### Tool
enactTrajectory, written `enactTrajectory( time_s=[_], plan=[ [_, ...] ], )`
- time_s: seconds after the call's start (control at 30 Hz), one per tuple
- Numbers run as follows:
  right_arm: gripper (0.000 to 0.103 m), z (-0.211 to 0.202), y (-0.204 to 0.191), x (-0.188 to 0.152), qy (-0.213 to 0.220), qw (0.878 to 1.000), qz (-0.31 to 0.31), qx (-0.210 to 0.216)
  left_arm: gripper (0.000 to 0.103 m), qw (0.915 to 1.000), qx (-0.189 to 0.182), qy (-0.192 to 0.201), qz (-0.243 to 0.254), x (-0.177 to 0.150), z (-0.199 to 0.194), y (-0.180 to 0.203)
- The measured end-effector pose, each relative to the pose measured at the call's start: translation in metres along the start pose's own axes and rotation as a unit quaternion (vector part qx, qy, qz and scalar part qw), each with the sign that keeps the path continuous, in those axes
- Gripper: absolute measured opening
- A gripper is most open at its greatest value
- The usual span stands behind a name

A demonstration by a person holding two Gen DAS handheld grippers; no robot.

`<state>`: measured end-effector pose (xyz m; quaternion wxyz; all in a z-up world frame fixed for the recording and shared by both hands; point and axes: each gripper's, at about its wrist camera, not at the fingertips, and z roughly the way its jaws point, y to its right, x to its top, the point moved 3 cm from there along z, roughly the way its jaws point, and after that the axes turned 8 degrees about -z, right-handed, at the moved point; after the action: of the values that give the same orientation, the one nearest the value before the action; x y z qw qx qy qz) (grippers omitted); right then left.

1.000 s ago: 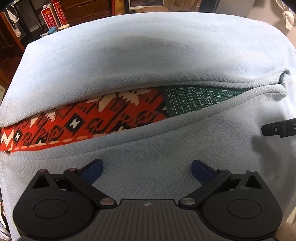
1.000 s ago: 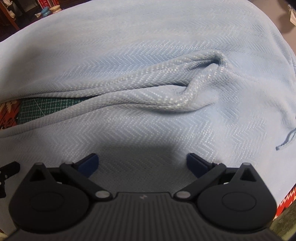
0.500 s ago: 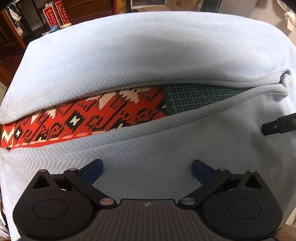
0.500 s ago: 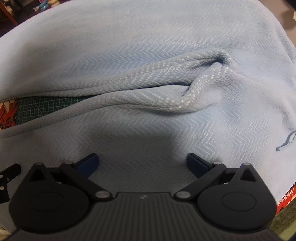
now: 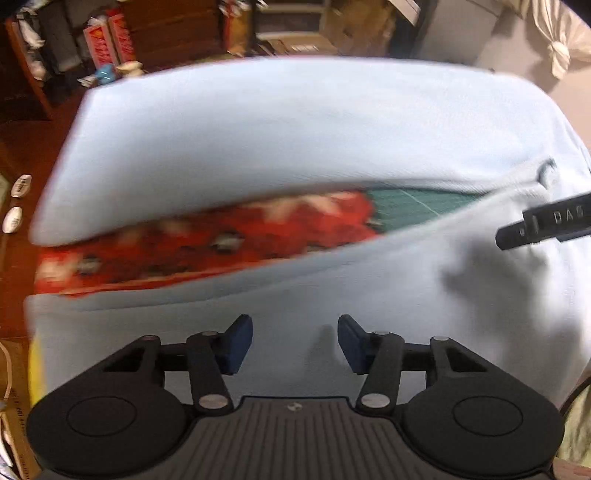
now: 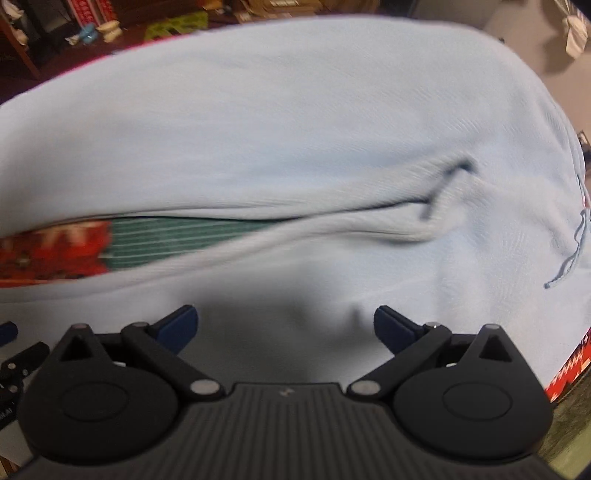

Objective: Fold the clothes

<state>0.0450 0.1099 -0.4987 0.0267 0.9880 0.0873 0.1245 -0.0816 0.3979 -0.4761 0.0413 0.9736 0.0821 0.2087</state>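
Compared with a second earlier, the left hand-held gripper point(image 5: 295, 341) had just been closing: its blue pads point(image 5: 236, 343) stood much nearer each other than before, though a gap remained, with only the cloth's surface seen below it and nothing pinched that I could make out. Both views had pulled back and gone blurred, taking in more of the room beyond the far edge of the cloth.

The pale blue garment point(image 5: 295, 140) lay spread over the table, its two layers parting in a long slit through which the red patterned cloth point(image 5: 221, 243) and the green cutting mat point(image 5: 413, 201) showed.

The left view alone showed red boxes point(image 5: 109, 42) and dark wooden furniture point(image 5: 173, 29) at the back, and the tip of the other tool entering from the right edge. The right view alone showed the bunched ridge point(image 6: 439, 206) where the garment's layers met, a loose blue thread point(image 6: 576, 243) near the right edge, and a strip of the red patterned cloth at the lower right corner.

The right hand-held gripper point(image 6: 284, 325) hung over the garment with its jaws wide apart, holding nothing.
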Motion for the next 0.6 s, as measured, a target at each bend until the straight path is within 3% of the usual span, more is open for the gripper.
enactTrajectory(
  time_s=[0.13, 0.3, 0.47, 0.6],
  plan=[
    [0.096, -0.021, -0.07, 0.013, 0.037, 0.999, -0.038, 0.011, 0.046, 0.9986, 0.033, 0.018, -0.036, 0.003, -0.019, -0.067],
    [0.08, -0.056, -0.184, 0.02, 0.067, 0.991, -0.109, 0.043, 0.039, 0.9939, 0.07, 0.026, -0.081, -0.003, -0.017, -0.144],
    [0.059, -0.059, -0.257, 0.026, 0.069, 0.983, -0.152, 0.075, 0.033, 0.9916, 0.042, 0.018, -0.121, -0.014, -0.012, -0.185],
    [0.058, -0.054, -0.287, 0.032, 0.063, 0.979, -0.171, 0.09, 0.033, 0.9903, -0.004, 0.004, -0.139, -0.023, -0.006, -0.197]
  ],
)
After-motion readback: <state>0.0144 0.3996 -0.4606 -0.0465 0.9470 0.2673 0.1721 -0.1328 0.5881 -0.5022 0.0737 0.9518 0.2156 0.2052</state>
